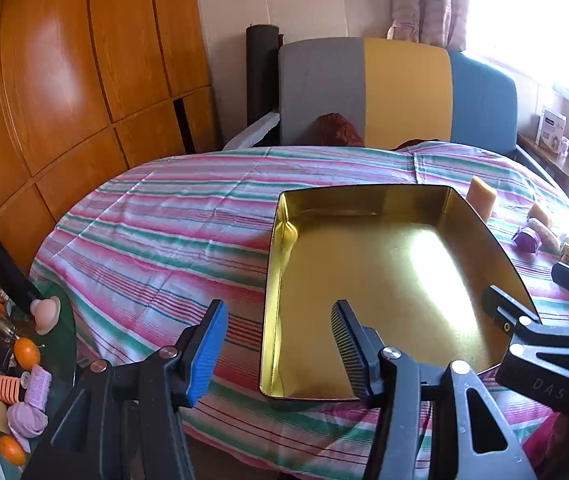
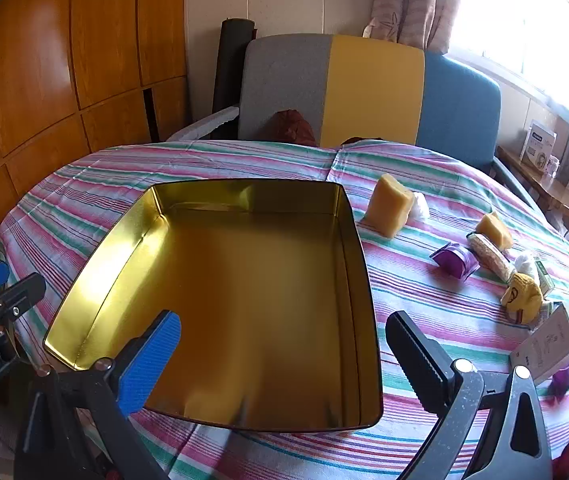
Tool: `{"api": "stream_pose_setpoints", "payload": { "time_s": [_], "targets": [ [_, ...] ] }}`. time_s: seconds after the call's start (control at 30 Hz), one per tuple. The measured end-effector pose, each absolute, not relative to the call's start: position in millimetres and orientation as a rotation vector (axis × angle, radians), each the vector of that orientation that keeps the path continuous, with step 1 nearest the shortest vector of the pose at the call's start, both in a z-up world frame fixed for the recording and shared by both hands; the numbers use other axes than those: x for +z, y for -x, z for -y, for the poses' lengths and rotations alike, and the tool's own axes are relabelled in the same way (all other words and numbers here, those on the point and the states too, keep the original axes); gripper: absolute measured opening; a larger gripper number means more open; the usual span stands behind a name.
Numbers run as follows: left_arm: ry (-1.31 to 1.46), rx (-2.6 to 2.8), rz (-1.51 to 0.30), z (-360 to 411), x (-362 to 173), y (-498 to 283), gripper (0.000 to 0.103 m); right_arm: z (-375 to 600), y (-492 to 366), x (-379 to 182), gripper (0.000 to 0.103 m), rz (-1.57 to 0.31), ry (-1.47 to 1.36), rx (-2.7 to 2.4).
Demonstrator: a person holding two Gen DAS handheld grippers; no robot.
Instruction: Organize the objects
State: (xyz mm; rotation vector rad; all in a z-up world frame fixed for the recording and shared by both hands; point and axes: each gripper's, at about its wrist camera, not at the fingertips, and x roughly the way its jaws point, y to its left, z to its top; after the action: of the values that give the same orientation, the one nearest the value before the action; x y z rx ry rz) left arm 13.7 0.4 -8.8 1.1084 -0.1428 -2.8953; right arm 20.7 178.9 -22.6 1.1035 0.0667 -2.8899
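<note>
An empty gold tin tray (image 1: 364, 264) (image 2: 244, 300) lies on the striped cloth (image 2: 424, 312). My left gripper (image 1: 280, 350) is open, and the tin's left wall near the front corner runs between its fingers without either pad pressing on it. My right gripper (image 2: 284, 360) stands wide open above the tin's front right part and holds nothing. To the right of the tin lie a tall yellow sponge (image 2: 390, 210), a smaller yellow sponge (image 2: 494, 230), a purple packet (image 2: 454, 266), a beige roll (image 2: 488, 258), a yellow knitted item (image 2: 522, 298) and a white box (image 2: 550, 338).
A grey, yellow and blue sofa back (image 2: 364, 88) stands behind the cloth, and a wooden wardrobe (image 1: 64, 80) is on the left. A low glass side table (image 1: 60, 352) with oranges and small items sits at the left. Bare cloth stretches left of the tin.
</note>
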Motion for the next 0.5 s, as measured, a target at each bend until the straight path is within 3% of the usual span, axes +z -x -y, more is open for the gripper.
{"api": "stream_pose_setpoints", "payload": {
  "time_s": [0.5],
  "targets": [
    [-1.071,-2.921,0.210,-11.3,0.6,-23.8,0.055,-198.1,-28.6,-3.4,0.103,-0.042,-1.062,-2.941]
  ]
}}
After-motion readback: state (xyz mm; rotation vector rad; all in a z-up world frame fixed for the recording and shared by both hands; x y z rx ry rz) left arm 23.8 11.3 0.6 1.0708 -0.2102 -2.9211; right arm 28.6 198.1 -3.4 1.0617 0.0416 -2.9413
